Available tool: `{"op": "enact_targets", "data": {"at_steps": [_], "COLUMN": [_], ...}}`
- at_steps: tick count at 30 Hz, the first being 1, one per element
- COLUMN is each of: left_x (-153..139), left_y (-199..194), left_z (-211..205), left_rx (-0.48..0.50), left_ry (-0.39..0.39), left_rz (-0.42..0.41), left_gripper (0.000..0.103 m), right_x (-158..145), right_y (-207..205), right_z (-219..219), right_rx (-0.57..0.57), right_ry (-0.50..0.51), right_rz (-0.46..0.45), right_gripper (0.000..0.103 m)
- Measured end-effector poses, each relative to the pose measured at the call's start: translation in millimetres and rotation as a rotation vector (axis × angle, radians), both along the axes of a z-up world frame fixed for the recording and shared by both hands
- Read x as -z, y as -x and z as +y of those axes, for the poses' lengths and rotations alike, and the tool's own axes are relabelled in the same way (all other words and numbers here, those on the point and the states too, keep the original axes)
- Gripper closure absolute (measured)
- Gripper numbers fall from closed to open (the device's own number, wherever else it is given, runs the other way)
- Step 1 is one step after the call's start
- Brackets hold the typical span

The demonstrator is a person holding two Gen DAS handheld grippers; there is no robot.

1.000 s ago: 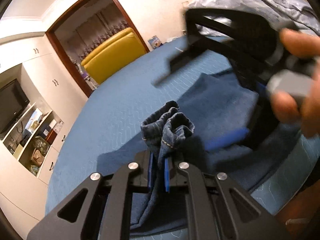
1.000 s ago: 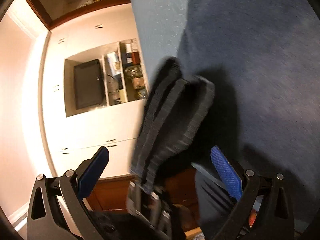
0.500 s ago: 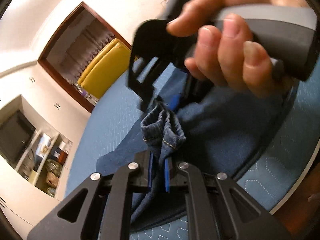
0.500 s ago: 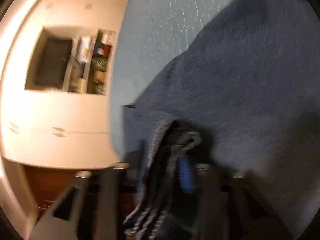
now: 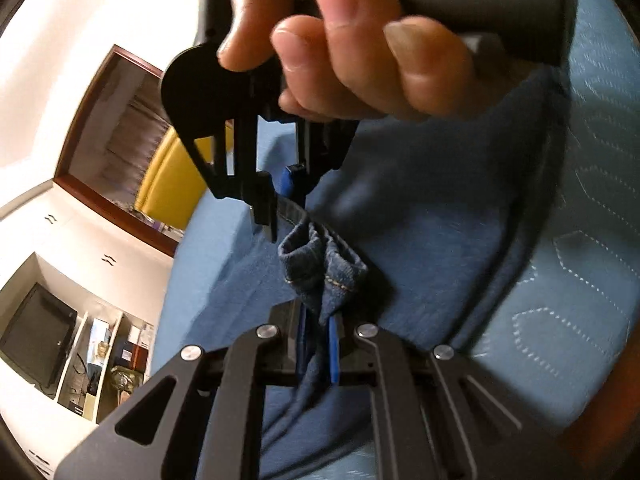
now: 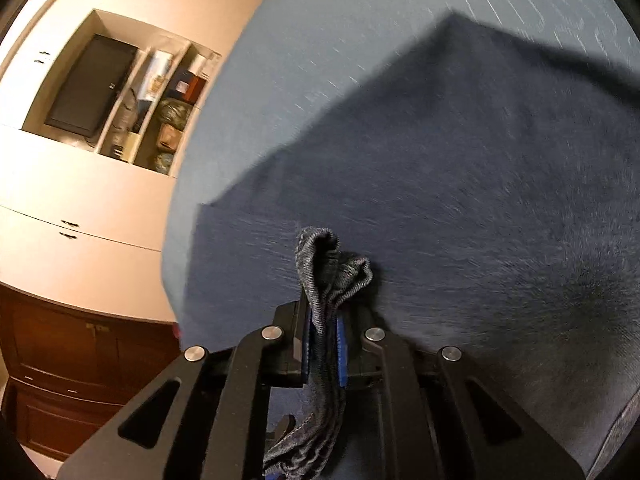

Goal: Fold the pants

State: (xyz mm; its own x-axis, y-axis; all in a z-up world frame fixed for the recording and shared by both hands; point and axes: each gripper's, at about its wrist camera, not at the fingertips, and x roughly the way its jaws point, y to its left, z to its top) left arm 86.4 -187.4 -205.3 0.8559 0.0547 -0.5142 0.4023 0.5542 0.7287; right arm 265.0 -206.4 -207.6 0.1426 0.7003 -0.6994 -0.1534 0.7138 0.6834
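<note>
- Left gripper (image 5: 318, 354): jaws pressed together on a bunched fold of the pants (image 5: 420, 240). The denim hem with tan stitching stands up between the blue pads and just beyond their tips.
- Right gripper (image 6: 323, 346): jaws likewise pinched on a gathered fold of the same garment (image 6: 460, 200). A ribbed edge pokes up past the tips and loose cloth hangs below the jaws toward the lens.
- In the left wrist view the right gripper (image 5: 280, 196) appears just above the left-held fold, clamping a strip of edge. The person's right hand (image 5: 360, 48) grips its grey handle.
- The two pinched points sit close together, nearly touching.
- The rest of the pants lies spread flat on the bed (image 5: 560, 320), stretching away from both grippers. In the right wrist view a straight edge and one corner show at upper centre. Motion blur makes it hard to tell which way the long axis runs.
- Surface: a light blue quilted bedcover with stitched outlines.
- Room: white built-in cabinets with a dark television (image 6: 84, 86) in a recess and cluttered shelves (image 6: 160, 116) beside it, dark wood cupboards below, and a wood-framed doorway (image 5: 116, 140) with a yellow sofa (image 5: 176, 184) beyond.
</note>
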Motion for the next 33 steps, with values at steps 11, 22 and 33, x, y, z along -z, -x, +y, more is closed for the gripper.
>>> {"op": "enact_targets", "data": {"at_steps": [11,22,33], "left_x": [7,11,15], "left_y": [4,3,-4], "left_z": [-2,-5,4], "left_rx": [-0.014,0.023,0.026], "left_ry": [-0.061,-0.085,-0.058], "left_rz": [-0.098,-0.099,-0.034], "left_gripper": [0.074,0.093,0.093], "right_x": [-9,-35,-13], "right_y": [-8,-1,-5], "right_z": [-14,-11,-19], "right_rx": [0.060,0.063,0.069], "right_ry": [-0.006,0.060,0.110], "right_rz": [0.001,-0.136,-0.108], "right_gripper": [0.063,0.086,0.086]}}
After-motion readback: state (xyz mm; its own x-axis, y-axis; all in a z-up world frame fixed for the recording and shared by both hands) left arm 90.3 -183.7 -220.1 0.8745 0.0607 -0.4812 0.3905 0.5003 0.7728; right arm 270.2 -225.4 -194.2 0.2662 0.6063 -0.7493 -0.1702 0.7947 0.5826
